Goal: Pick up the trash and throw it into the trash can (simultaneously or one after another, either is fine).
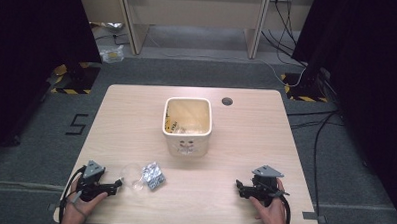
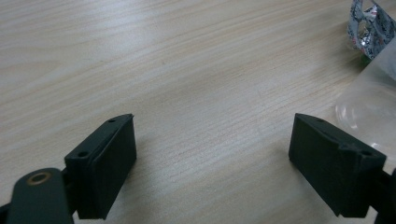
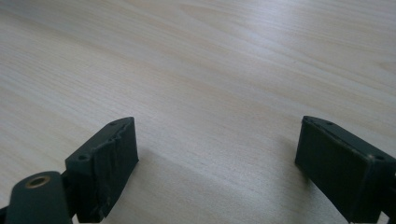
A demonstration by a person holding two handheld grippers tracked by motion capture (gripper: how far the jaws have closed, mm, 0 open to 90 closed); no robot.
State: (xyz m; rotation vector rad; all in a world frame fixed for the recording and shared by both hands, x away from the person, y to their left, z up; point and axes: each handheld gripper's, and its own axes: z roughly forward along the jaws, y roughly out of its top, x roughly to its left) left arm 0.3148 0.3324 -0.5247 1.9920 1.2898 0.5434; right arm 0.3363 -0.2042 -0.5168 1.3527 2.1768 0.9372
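From the high view, I am resting my left gripper (image 1: 118,181) beside a clear plastic cup (image 1: 132,175) lying on the light wooden surface (image 1: 265,139), touching a crumpled silver foil wrapper (image 1: 153,175). In the left gripper view, fingers (image 2: 112,168) are standing spread, empty. In the right gripper view, my right gripper (image 3: 215,172) is likewise standing spread.

A light wood-grain table (image 1: 136,115) is standing on a grey carpeted floor (image 1: 35,136), with a round cable port (image 1: 227,101) showing near its far edge. Black curtains (image 1: 34,31) are hanging at both sides of the room. A pale desk frame (image 1: 190,11) is standing beyond the table (cables (image 1: 284,30) are trailing down beside its right leg). Yellow-and-black hazard tape (image 1: 69,91) is marking the stand bases at left and right. A tape mark (image 1: 77,124) is lying on the carpet at left. Even light is falling from overhead.
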